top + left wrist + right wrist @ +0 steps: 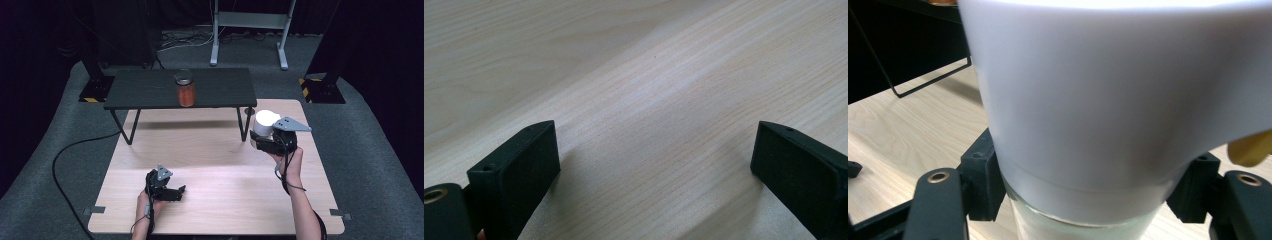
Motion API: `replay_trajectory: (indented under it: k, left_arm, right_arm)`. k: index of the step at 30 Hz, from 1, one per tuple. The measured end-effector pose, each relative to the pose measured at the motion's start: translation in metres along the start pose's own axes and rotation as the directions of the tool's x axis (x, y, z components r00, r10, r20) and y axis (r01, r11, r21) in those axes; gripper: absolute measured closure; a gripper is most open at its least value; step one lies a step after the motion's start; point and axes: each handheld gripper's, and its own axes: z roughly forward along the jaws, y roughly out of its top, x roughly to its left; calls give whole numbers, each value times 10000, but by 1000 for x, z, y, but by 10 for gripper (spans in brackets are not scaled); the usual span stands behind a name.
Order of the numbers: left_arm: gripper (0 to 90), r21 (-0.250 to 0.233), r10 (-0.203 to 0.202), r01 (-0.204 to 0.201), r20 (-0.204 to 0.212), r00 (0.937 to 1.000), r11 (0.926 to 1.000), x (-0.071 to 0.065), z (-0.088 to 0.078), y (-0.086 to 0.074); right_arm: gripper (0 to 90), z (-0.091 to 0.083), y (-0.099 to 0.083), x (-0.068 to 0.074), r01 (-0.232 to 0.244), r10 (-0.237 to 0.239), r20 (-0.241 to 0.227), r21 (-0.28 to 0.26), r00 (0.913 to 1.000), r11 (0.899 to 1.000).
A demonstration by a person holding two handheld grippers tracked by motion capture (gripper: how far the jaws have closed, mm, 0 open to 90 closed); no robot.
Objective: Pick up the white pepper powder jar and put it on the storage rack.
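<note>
Right gripper point(264, 141) is clamped on the white-lidded jar point(265, 124); left gripper point(176, 192) sits wide open on the table point(225, 190). Best bet: keep it upright, squeeze steady.

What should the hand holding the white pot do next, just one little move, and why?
Probably carry the white container a little toward the jar of orange stuff on the black shelf. The right gripper is shut on it and holds it above the table, while the left gripper rests open and empty.
</note>
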Motion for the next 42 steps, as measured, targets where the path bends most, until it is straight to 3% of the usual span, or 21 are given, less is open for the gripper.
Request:
replay_trajectory:
  k: [42]
  left_arm:
    - [53,2,7,-7,4,10000,10000,0,0,0]
  right_arm:
    - [299,8,29,-2,131,-131,-67,26,9999,9999]
